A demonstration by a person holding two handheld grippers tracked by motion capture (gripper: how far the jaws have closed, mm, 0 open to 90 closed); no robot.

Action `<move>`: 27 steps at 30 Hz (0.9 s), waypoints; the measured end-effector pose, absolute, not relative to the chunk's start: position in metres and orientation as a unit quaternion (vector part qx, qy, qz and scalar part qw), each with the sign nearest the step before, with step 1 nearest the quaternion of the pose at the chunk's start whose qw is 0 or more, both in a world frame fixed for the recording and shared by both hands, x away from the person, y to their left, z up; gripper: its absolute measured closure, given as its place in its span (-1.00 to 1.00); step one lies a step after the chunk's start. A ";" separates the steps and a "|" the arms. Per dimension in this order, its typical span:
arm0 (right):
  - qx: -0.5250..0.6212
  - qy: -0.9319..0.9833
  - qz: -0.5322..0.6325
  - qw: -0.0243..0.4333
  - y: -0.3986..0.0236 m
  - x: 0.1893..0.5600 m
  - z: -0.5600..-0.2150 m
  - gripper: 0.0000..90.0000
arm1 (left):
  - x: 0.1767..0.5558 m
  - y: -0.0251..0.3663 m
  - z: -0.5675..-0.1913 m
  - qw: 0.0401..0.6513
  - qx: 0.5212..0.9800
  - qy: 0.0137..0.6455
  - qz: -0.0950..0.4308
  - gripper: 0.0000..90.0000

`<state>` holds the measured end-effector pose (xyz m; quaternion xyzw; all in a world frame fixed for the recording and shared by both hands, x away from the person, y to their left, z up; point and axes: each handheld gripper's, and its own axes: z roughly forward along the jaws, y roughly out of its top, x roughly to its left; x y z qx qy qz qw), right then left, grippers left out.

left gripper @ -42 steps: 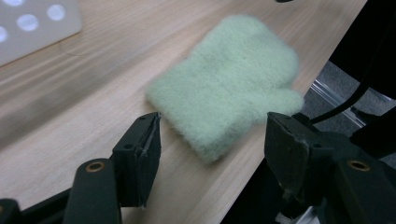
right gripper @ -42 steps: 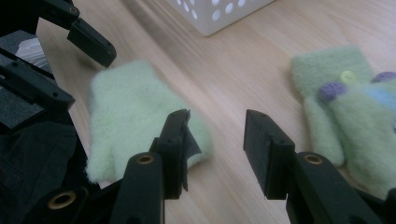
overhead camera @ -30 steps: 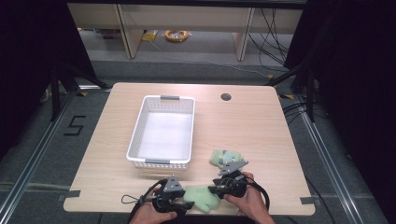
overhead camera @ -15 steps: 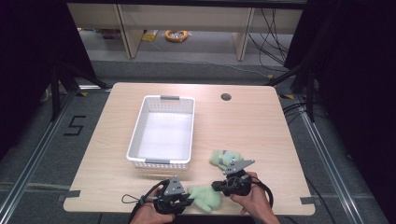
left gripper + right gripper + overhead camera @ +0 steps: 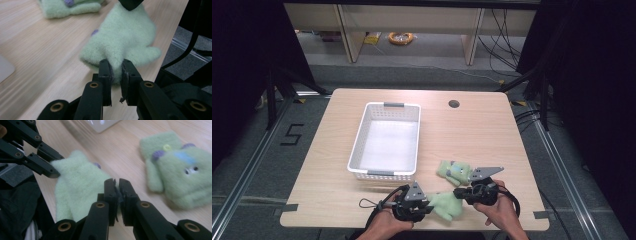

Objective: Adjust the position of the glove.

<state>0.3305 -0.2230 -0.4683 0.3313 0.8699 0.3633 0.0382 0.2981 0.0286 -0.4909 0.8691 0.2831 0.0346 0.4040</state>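
Green mitten (image 5: 446, 205) pinched between left claw (image 5: 428, 207), right claw (image 5: 457, 194)

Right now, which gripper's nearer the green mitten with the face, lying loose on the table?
Right. The right gripper sits just beside the face mitten, shut on the plain mitten. The left gripper grips that mitten's far end, farther off.

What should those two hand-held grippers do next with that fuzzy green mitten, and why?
Probably lift it together toward the white basket. The left hand-held gripper and right hand-held gripper are each shut on an edge of the green mitten, and its twin mitten lies on the table beside the basket.
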 end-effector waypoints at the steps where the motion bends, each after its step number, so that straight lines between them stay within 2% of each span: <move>1: 0.331 0.870 0.363 0.038 -0.223 0.330 -0.468 0.90 | 0.298 0.029 -0.491 0.404 0.869 0.283 0.035 0.76; 3: 0.338 0.866 0.366 0.048 -0.227 0.331 -0.470 0.90 | 0.300 0.023 -0.493 0.404 0.870 0.281 0.038 0.76; 13: 0.358 0.865 0.349 0.042 -0.238 0.336 -0.481 0.89 | 0.311 0.013 -0.503 0.391 0.876 0.282 0.028 0.74; 19: 0.360 0.873 0.327 0.041 -0.236 0.339 -0.486 0.87 | 0.311 0.011 -0.505 0.386 0.879 0.280 0.024 0.65; 22: 0.365 0.871 0.326 0.044 -0.237 0.339 -0.487 0.77 | 0.311 0.012 -0.503 0.379 0.883 0.277 0.025 0.32; 23: 0.367 0.870 0.325 0.051 -0.239 0.341 -0.486 0.56 | 0.311 0.012 -0.503 0.379 0.880 0.286 0.024 0.09; 24: 0.372 0.865 0.334 0.048 -0.239 0.340 -0.485 0.50 | 0.310 0.012 -0.499 0.377 0.878 0.293 0.031 -0.03; 25: 0.372 0.865 0.334 0.048 -0.239 0.340 -0.485 0.50 | 0.310 0.012 -0.499 0.377 0.878 0.293 0.031 -0.13; 27: 0.379 0.858 0.341 0.057 -0.243 0.340 -0.481 0.38 | 0.311 0.013 -0.492 0.380 0.876 0.294 0.040 -0.19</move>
